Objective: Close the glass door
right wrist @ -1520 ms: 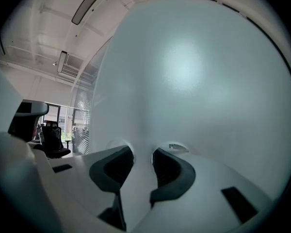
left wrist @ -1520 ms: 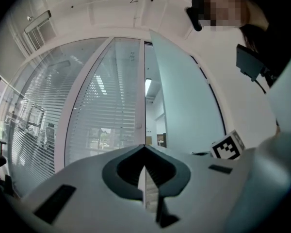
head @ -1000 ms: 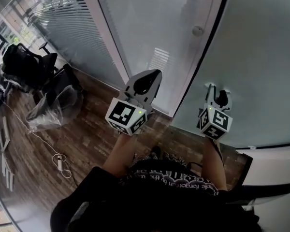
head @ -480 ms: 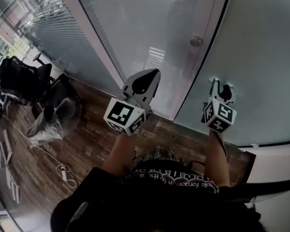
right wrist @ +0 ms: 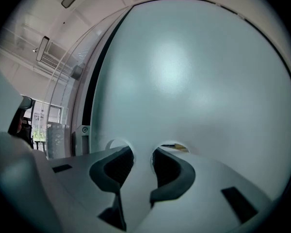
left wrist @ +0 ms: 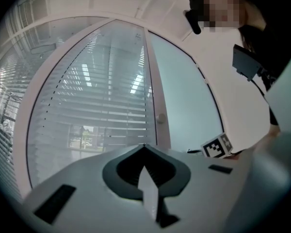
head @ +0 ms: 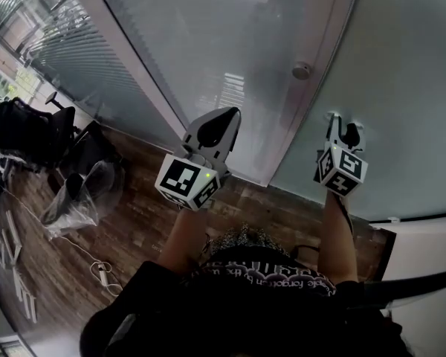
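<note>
Glass door [head: 409,80], frosted and pale grey-green, fills the right of the head view and almost all of the right gripper view. Its dark edge runs down beside a pale frame post [head: 328,58]. Left of that post stands another frosted pane [head: 230,43], and further left a glass wall with horizontal blinds [head: 89,58] runs away along the room.

Below them lies a wood-patterned floor [head: 141,222]. The person's dark top [head: 267,311] takes up the bottom of the head view, with both bare forearms reaching forward from it.

At far left a black office chair [head: 30,132] stands on the floor. A crumpled clear plastic bag [head: 78,195] lies near it, and a thin white cable [head: 97,262] trails closer to the person.

The left gripper [head: 234,112] is held out level toward the bottom of the frosted pane. Its jaws are pressed together at the tips with nothing between them, and it touches nothing.

The right gripper [head: 343,123] points straight at the glass door, low on the panel near its dark edge. Its jaws stand narrowly apart and empty. Their tips are right at the frosted surface, though I cannot tell whether they actually touch it.

A small round knob [head: 302,71] sits on the frame post, above and between the two grippers.
</note>
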The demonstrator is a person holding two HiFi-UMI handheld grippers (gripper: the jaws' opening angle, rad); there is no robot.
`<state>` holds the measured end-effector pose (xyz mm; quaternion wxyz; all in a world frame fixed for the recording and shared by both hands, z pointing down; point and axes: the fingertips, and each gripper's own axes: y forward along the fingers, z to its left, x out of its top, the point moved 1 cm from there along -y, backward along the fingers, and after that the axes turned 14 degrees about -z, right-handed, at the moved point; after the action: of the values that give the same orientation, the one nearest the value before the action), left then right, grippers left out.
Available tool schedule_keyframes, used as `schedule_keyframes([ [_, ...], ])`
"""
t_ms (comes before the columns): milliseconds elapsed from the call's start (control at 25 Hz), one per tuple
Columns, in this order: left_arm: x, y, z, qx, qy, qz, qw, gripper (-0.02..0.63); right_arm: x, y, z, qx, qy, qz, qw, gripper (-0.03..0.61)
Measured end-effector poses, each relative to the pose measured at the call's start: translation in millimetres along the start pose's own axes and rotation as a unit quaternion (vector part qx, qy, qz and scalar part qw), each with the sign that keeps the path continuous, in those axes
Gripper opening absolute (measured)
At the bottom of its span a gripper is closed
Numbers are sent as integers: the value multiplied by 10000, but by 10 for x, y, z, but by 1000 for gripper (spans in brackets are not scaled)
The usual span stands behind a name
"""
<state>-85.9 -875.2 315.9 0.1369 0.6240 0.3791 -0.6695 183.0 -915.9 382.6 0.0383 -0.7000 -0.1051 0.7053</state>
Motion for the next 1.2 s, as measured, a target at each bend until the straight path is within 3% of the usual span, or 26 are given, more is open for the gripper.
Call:
schedule_keyframes([
  [880,24,98,0,-98,-75,-149,9998,2,-29,32,-4,-4,-55,130,9999,123],
  [1200,69,-2,-53,-75,-121,-150,9998,3,1,-255,8,79,62,251,9996,130],
])
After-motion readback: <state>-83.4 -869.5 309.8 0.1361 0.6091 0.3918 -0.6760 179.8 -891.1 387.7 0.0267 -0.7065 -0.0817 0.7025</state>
